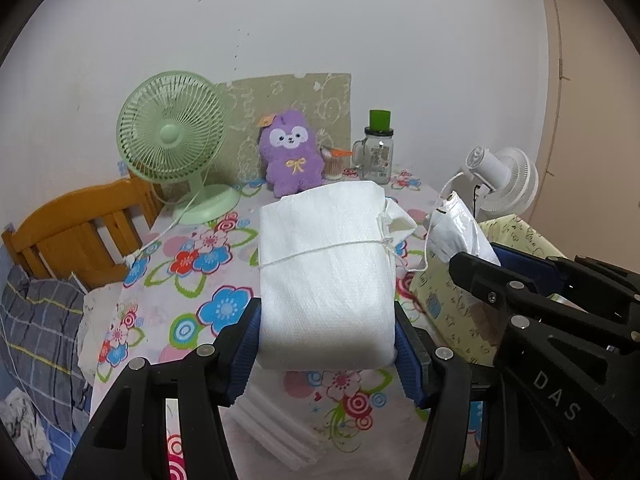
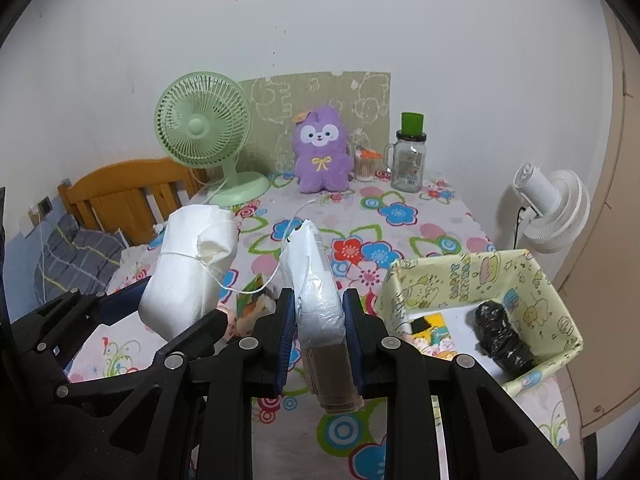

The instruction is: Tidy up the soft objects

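My left gripper [image 1: 326, 320] is shut on a white paper bundle [image 1: 324, 268] tied with string, held above the flowered tablecloth [image 1: 188, 280]. The same paper bundle [image 2: 188, 268] shows at the left of the right wrist view. My right gripper [image 2: 320, 324] is shut on a thin white plastic-wrapped packet [image 2: 316, 280] with a brown lower end; the packet [image 1: 456, 228] also appears at the right of the left wrist view. A string runs between bundle and packet. A purple plush toy [image 2: 320, 152] sits against the back wall.
A yellow patterned box [image 2: 480, 304] at the right holds a black wrapped lump [image 2: 500, 336]. At the back stand a green fan [image 2: 204, 136], a glass jar with green lid [image 2: 410, 160] and a cup of swabs [image 2: 366, 164]. A white fan [image 2: 552, 208] stands at the right, a wooden headboard [image 2: 132, 192] at the left.
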### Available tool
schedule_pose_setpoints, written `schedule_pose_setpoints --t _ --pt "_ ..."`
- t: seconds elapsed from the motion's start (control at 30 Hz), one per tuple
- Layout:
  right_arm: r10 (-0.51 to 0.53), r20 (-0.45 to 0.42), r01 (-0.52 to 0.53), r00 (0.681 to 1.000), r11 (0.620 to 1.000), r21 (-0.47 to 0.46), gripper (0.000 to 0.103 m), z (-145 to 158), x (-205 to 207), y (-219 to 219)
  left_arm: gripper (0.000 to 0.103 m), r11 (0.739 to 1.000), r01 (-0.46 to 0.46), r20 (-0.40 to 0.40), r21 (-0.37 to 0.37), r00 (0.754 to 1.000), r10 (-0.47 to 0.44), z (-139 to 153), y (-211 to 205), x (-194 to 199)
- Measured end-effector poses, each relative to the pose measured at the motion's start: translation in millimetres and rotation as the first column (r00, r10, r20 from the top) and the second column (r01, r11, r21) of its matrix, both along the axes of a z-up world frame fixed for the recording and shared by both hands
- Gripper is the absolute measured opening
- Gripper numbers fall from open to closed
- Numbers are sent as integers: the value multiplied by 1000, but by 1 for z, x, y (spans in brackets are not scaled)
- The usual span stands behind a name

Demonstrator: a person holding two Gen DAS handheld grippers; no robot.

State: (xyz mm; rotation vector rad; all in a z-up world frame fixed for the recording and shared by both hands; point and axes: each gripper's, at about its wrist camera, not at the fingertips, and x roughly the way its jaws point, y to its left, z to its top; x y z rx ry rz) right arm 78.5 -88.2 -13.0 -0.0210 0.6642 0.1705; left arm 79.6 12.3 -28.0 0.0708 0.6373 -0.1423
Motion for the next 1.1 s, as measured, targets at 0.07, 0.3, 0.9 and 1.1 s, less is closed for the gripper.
schedule_pose_setpoints --t 0.07,0.3,0.9,1.1 --pt "-1 7 1 1000 1000 2 27 4 -1 -4 62 1000 8 7 0 1000 -8 4 -5 1" --pt "-14 28 14 1000 1000 4 27 15 0 -20 62 1000 29 24 7 999 -29 14 -25 3" --pt "-68 37 67 997 998 16 27 25 8 -72 62 996 85 22 8 996 -86 20 -79 18" --pt "-92 29 91 995 996 16 27 24 11 -90 62 994 111 15 13 994 -111 19 -97 23"
